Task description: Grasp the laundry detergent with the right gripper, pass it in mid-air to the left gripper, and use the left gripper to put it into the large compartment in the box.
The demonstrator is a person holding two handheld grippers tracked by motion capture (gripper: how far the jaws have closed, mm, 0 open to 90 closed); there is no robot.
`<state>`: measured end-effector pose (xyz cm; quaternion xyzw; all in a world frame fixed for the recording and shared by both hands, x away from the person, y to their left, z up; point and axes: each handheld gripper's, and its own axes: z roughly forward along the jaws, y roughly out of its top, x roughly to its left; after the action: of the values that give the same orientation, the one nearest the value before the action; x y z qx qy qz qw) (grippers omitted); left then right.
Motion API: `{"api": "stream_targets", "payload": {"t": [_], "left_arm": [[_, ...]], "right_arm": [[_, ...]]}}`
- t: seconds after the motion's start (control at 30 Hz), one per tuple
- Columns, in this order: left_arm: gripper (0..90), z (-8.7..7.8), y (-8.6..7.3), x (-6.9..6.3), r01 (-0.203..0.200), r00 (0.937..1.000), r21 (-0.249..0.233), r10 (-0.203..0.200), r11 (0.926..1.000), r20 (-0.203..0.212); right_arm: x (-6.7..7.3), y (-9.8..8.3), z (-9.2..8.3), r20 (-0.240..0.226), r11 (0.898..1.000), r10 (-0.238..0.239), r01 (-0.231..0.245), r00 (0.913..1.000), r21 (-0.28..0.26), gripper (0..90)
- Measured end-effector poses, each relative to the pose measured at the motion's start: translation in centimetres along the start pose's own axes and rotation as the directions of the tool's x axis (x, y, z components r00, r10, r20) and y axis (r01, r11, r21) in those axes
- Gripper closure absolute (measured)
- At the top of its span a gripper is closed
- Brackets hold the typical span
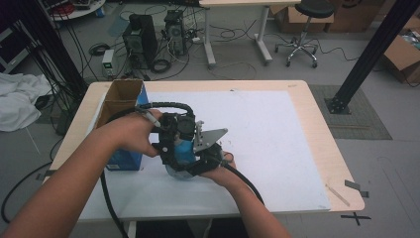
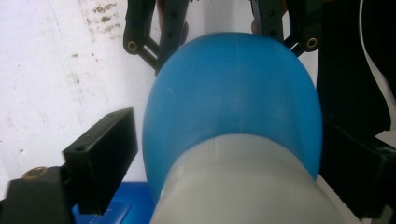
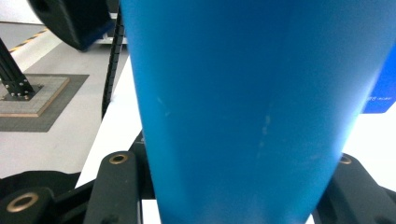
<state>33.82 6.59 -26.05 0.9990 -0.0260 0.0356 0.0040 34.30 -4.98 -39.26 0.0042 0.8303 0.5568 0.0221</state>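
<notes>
A blue bottle (image 1: pixel 182 152) with a pale grey cap (image 2: pixel 243 186) is held low over the white mat (image 1: pixel 277 144), between both grippers. My left gripper (image 1: pixel 173 133) comes down from the cap end. Its black jaws flank the bottle's shoulder (image 2: pixel 233 98), the right one pressed on it and the left one a sliver away. My right gripper (image 1: pixel 207 156) grips the bottle's body (image 3: pixel 243 102) from the side with a jaw on each flank. The right gripper's fingers (image 2: pixel 163 32) also show beyond the bottle in the left gripper view.
An open blue cardboard box (image 1: pixel 121 106) stands at the mat's left edge, just left of the hands; its blue side (image 3: pixel 380 88) shows past the bottle. Black cables (image 1: pixel 106 198) trail off the table's front. The mat's right half is bare.
</notes>
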Motion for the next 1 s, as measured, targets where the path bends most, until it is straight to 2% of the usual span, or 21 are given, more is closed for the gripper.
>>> {"api": "stream_targets", "payload": {"t": [0.53,0.67,0.8,1.0], "left_arm": [[21.9,-0.09,0.12,-0.28,0.008,0.9995,0.015,-0.008,0.9998,-0.032],[22.7,-0.1,0.27,-0.31,0.007,0.9994,0.018,-0.006,0.9998,-0.035],[27.5,-0.1,0.35,-0.36,0.012,0.9992,0.02,-0.012,0.9997,-0.037],[28.1,-0.03,0.41,-0.42,0.019,0.9993,0.027,-0.018,0.9995,-0.031]], "right_arm": [[0.15,0.16,-0.17,0.006,1.0,-0.002,0.002,1.0,-0.003,46.4],[0.19,0.18,-0.17,0.009,1.0,-0.004,0.004,1.0,-0.005,46.4],[0.2,0.19,-0.18,0.01,1.0,-0.007,0.007,0.9999,-0.005,46.4],[0.29,0.13,-0.18,0.016,1.0,-0.009,0.009,0.9998,-0.007,46.4]]}}
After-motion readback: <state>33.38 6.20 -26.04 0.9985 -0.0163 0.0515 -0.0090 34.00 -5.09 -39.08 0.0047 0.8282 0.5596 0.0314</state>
